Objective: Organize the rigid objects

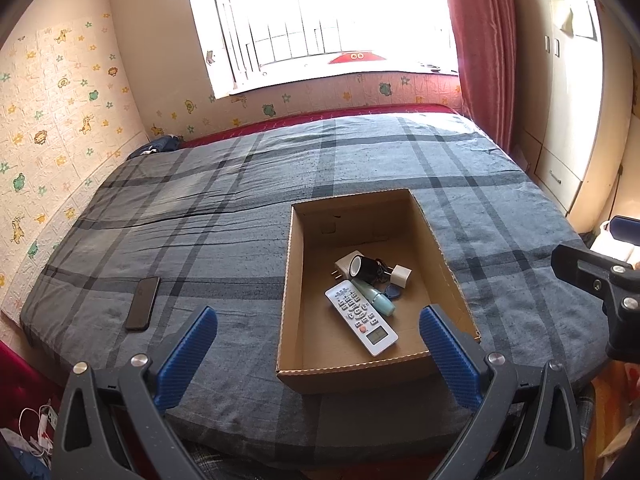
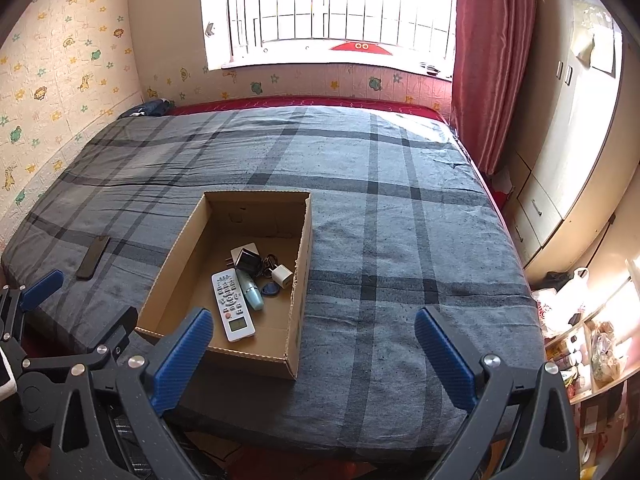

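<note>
A bed [image 1: 248,184] under a grey plaid cover fills both views, with an open cardboard box [image 1: 436,240] standing on it toward the near edge and a dark phone [image 1: 142,303] lying flat on the cover, well apart to the box's left. Above the near edge, the left gripper [image 1: 318,354] and right gripper [image 2: 314,354] both hang with jaws spread wide, holding nothing. On the box floor lie a white remote [image 1: 362,318], a pale teal tube [image 1: 374,299] touching its side, a black cylindrical item [image 1: 366,269], two white plug adapters [image 1: 400,275] and a blue key fob [image 1: 393,292], bunched close together.
</note>
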`<action>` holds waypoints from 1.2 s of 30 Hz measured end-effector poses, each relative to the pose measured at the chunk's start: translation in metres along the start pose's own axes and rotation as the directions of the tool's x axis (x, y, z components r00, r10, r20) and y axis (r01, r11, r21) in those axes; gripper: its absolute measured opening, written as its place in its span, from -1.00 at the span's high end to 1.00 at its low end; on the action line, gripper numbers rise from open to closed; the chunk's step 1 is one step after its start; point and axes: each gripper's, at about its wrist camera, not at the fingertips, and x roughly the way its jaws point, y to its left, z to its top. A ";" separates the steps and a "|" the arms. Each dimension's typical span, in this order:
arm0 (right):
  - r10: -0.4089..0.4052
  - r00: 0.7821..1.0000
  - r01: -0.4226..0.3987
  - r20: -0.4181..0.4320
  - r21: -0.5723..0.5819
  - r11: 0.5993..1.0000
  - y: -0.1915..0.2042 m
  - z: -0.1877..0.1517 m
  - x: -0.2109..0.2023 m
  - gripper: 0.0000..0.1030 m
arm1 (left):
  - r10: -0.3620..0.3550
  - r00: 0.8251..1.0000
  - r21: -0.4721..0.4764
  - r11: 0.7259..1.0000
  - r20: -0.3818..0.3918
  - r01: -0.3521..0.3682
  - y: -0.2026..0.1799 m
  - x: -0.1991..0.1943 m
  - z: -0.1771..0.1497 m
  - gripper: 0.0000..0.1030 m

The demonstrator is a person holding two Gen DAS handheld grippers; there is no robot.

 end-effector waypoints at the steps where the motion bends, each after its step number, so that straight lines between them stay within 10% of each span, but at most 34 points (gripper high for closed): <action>1: -0.001 1.000 0.001 -0.001 0.001 1.000 0.000 0.000 0.000 -1.00 | -0.002 1.000 -0.002 1.000 0.002 0.002 0.000 0.000 0.001 -1.00; 36: -0.001 1.000 0.001 -0.008 0.007 1.000 -0.003 0.005 0.005 -1.00 | -0.023 1.000 0.005 1.000 0.009 0.023 -0.006 0.005 0.007 -1.00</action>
